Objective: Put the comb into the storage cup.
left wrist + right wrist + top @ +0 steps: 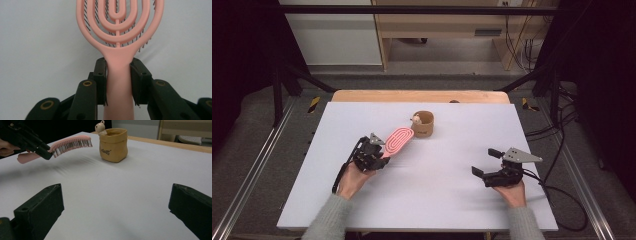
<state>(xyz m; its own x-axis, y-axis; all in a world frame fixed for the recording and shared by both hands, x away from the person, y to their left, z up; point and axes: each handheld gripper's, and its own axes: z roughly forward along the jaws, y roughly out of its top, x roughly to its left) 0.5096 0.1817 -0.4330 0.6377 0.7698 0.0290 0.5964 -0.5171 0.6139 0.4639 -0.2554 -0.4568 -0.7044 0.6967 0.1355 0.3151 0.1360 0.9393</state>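
Left gripper [379, 159] has the brush [398, 140] by the handle, fingers [101, 80] clamped on both sides of the neck just below the head. Handle end sticks out behind the fingers toward the person.

Brush long axis: runs from the gripper up and right in the high view, head pointing away from the person toward the pot [423, 124]. Head tip is near the pot, not touching. In the right gripper view the brush [71, 143] is held off the worktop [437, 200], roughly level with the head tipped slightly up, bristles facing down.

Look: pink plastic, oval head made of nested open loops with a centre spine, gaps between the loops. Dark thin bristles show through the gaps in the left gripper view [120, 22]. Handle flat and plain, same pink.

Pot [113, 144]: small tan sack-shaped container, upright, dark lettering on the front, a small pale bear figure at its rim. Sits far centre of the worktop.

Right gripper [488, 161] is low over the right side of the worktop, well apart from brush and pot. Fingers [40, 210] wide apart, nothing between them, aimed toward the pot.
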